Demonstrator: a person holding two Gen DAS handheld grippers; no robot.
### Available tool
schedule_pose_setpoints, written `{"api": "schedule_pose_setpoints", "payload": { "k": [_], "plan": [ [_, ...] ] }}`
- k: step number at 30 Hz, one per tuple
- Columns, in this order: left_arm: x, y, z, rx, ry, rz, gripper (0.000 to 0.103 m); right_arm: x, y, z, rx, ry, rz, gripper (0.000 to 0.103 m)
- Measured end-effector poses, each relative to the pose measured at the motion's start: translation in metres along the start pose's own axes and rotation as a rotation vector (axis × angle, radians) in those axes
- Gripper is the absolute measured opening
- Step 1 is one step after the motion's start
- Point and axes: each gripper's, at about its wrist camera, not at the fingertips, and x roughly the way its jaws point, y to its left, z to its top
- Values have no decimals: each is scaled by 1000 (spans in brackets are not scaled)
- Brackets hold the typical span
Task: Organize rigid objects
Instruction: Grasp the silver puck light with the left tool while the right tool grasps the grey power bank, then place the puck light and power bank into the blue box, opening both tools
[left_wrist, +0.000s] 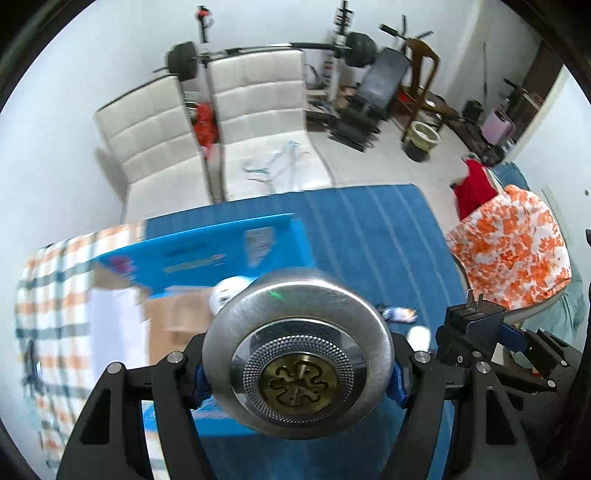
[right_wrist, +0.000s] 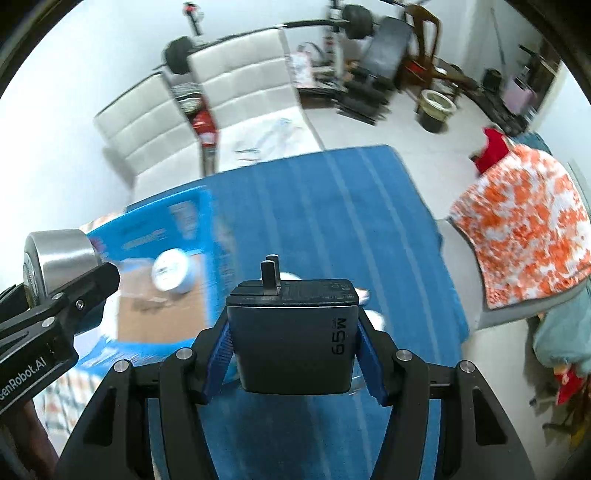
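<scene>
My left gripper (left_wrist: 297, 380) is shut on a round silver metal disc (left_wrist: 299, 354) with a brass centre, held above the blue cloth. The disc also shows in the right wrist view (right_wrist: 55, 258) at the far left. My right gripper (right_wrist: 295, 350) is shut on a dark grey 65W charger block (right_wrist: 295, 339) with its two prongs pointing forward. The charger also shows in the left wrist view (left_wrist: 474, 325) at the right. An open blue cardboard box (left_wrist: 207, 254) lies ahead on the left, with a white round tin (right_wrist: 171, 271) inside it.
A blue striped cloth (right_wrist: 332, 206) covers the table. A plaid orange cloth (left_wrist: 55, 295) lies at the left. An orange-patterned cushion (right_wrist: 524, 221) sits at the right. White chairs (left_wrist: 258, 118) and gym equipment (left_wrist: 369, 74) stand beyond. Small white objects (left_wrist: 419, 336) lie on the cloth.
</scene>
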Motion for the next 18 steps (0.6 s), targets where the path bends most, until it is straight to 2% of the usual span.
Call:
{"api": "schedule_pose_setpoints", "payload": {
  "k": [5,9,18],
  "plan": [
    [-41,44,-23,-53,-47,43,69,-24,57,-15,-65,-26,55,62],
    [-61,68,-37,-85,-70,57,69,-42,93,-24,-117,-64,59,62],
    [-76,114,-63,-141,-71,57,69,-48,137,-31,-161,-68,63,62]
  ]
}}
